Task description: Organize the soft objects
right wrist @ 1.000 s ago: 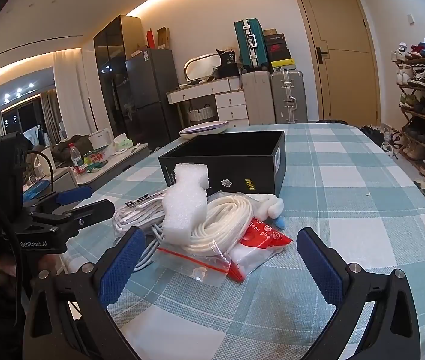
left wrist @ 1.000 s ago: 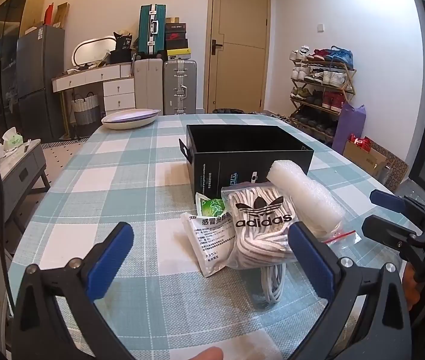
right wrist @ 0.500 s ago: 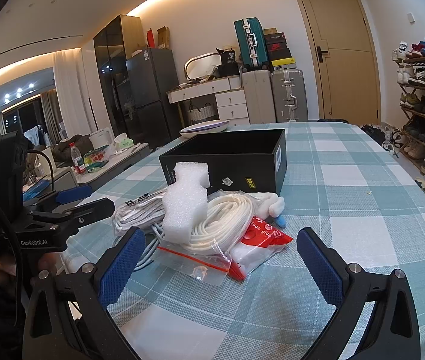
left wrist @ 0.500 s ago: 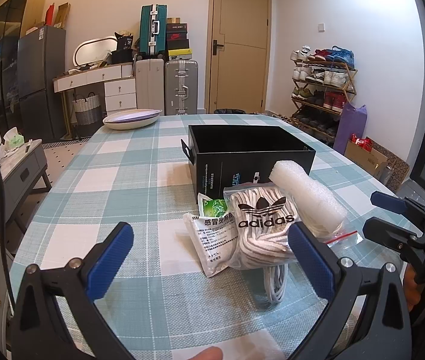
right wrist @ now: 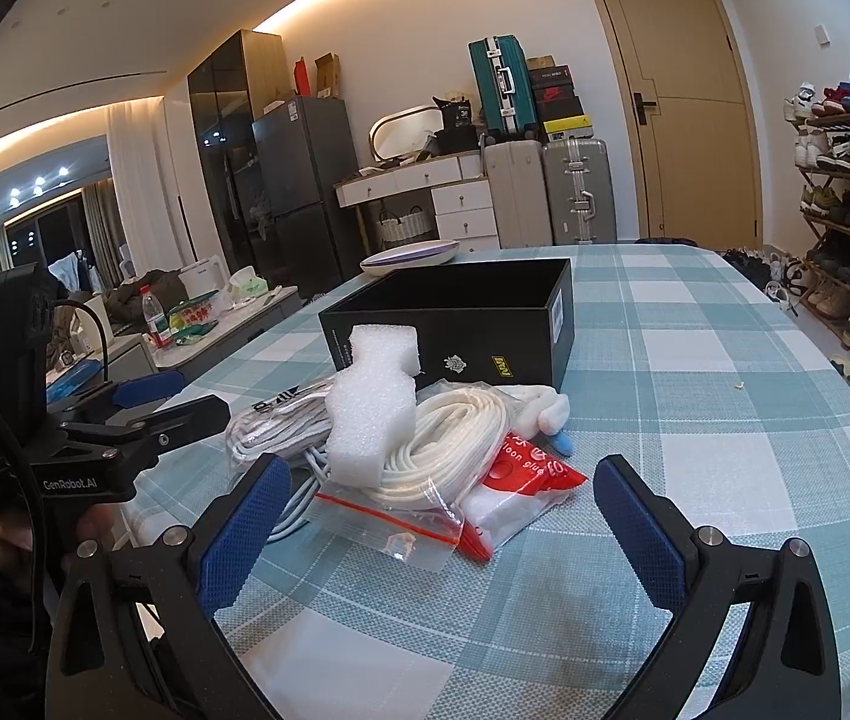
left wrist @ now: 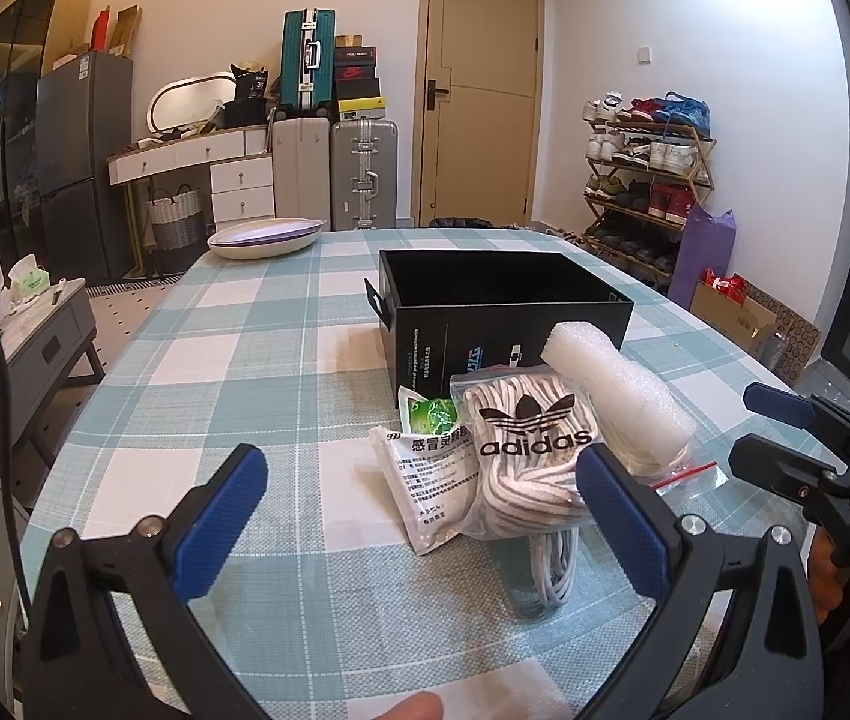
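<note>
A pile of soft items lies in front of an open black box [left wrist: 503,324]. In the left wrist view I see a white foam piece [left wrist: 617,390], a clear adidas bag [left wrist: 530,456] of laces, a white medicine sachet [left wrist: 425,480] and a white cable [left wrist: 554,564]. In the right wrist view the foam piece [right wrist: 371,402] rests on a bag of white cord [right wrist: 455,444], beside a red glue packet [right wrist: 521,480] and the box [right wrist: 455,318]. My left gripper [left wrist: 422,516] is open and empty, short of the pile. My right gripper [right wrist: 443,528] is open and empty, short of the pile.
The table has a green and white checked cloth [left wrist: 233,360]. A shallow white dish [left wrist: 266,237] sits at its far end. Suitcases [left wrist: 362,174], a drawer unit and a shoe rack [left wrist: 647,180] stand beyond. The other gripper shows at each view's edge [left wrist: 809,462] [right wrist: 101,438].
Both grippers stay open and nearly still. The views shift only slightly; the pile and box have not moved.
</note>
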The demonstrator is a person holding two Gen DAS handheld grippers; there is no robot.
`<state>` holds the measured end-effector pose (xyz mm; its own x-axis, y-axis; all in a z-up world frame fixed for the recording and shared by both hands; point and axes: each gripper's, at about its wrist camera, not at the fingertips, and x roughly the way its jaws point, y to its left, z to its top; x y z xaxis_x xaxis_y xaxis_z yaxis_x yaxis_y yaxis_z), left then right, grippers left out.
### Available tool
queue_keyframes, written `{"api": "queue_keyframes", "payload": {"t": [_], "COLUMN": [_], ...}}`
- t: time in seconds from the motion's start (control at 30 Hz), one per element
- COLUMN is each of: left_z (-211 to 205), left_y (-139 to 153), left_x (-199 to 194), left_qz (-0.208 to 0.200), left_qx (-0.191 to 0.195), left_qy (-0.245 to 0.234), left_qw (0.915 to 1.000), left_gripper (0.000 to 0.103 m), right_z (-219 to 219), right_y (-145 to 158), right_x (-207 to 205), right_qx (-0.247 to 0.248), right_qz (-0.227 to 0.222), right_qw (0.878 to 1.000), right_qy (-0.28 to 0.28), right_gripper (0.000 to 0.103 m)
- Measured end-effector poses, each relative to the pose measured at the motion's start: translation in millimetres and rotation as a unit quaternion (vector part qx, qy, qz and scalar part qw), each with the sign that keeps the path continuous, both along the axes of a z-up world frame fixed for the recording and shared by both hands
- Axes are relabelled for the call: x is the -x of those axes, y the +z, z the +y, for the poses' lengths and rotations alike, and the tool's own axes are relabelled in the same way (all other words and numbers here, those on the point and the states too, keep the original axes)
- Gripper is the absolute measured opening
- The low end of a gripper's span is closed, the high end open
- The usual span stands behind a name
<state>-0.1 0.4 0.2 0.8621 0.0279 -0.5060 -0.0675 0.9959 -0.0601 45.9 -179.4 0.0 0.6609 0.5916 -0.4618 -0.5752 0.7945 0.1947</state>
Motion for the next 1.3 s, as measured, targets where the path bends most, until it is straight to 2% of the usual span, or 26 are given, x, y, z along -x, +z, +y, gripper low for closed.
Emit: {"api": "queue_keyframes", "payload": {"t": [0.47,0.87,1.3], "left_z": [-1.5,-4.8,-8.5], "left_y": [2.3,8.4,19.7], "left_x": [1.6,-0.8,-8.5], "left_qz": [-0.001,-0.006,-0.012], "left_qx": [0.003,-0.013,-0.014], "left_qy": [-0.009,-0.010,-0.044], "left_qw": [1.0000,0.9999,0.9989], "left_gripper": [0.103,0.103,0.103], "right_z": [-1.3,5.8,14.4], "right_y": [7.3,9.3,15.1], "right_x": [-3.4,-6.6,-10.6], "right_qx": [-0.002,0.004,0.016], "right_qz": [0.002,0.010,-0.006], "right_qw": [1.000,1.000,1.000], "right_qy": [0.002,0.014,0.016], "right_gripper": [0.103,0.103,0.103]}}
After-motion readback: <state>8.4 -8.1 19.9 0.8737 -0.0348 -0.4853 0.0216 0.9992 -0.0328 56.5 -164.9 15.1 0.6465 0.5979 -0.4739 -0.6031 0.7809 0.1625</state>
